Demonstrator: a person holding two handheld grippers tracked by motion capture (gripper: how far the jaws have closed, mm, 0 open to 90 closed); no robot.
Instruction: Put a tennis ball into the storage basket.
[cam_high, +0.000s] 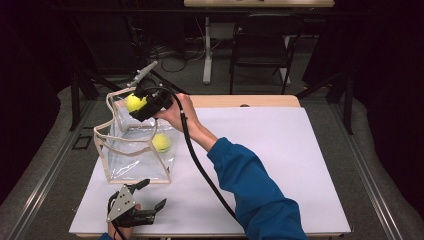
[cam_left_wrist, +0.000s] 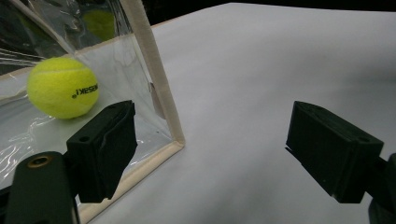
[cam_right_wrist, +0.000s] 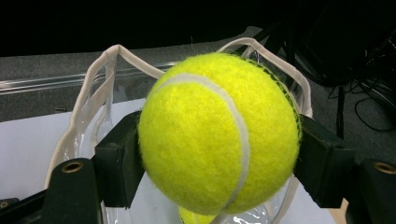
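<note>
Right gripper (cam_right_wrist: 219, 154) clamped on a tennis ball (cam_right_wrist: 219, 133), held above the open top of a clear bag (cam_high: 137, 150), second tennis ball (cam_high: 161, 142) lying inside the bag, left gripper (cam_high: 150, 195) jaws wide apart, holding nothing, near the bag's front corner on the white table (cam_high: 280, 165).

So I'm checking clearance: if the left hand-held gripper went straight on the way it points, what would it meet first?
Probably the clear bag's cream-trimmed corner edge, just ahead of one side of the open left hand-held gripper; elsewhere bare white tabletop.

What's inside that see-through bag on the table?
One tennis ball lies inside the clear bag. The right gripper holds a second tennis ball above its opening. Nothing hidden.
</note>
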